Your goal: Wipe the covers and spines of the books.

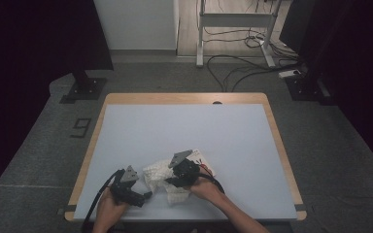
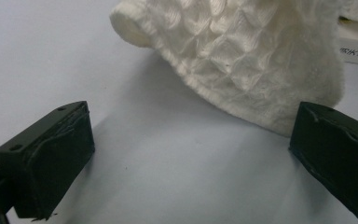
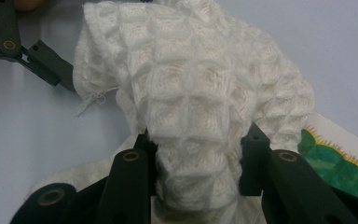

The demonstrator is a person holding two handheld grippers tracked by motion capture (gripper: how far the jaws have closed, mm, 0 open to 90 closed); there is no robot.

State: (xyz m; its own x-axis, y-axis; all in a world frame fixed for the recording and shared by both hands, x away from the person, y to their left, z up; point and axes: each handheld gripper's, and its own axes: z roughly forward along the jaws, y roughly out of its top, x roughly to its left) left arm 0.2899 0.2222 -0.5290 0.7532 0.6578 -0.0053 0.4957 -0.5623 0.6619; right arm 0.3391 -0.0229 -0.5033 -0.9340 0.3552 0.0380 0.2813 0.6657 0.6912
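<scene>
At the near edge of the table (image 1: 126,121), on its left, the person's left hand (image 1: 108,206) comes in from below, forearm angled up and slightly right, and holds the left tool (image 1: 147,195) low over the surface with its jaws pointing right toward the white waffle-knit cloth (image 1: 159,175). In the left gripper view the two black jaws stand wide apart, released, with bare table between them; the cloth (image 2: 242,51) lies just ahead, and its lower edge comes close to the right-hand jaw, though contact cannot be confirmed.

Right of that, the cloth sits crumpled at the near middle of the table, partly over a flat white box (image 1: 201,158) with a green and yellow print (image 3: 331,158).

Further right, the right hand (image 1: 205,187) reaches in from the lower right, wrist bent left, with the right tool (image 1: 167,182) set down onto the cloth. In the right gripper view its jaws are clenched on a bunched fold of the cloth (image 3: 196,116), which rises gathered between the pads.
</scene>
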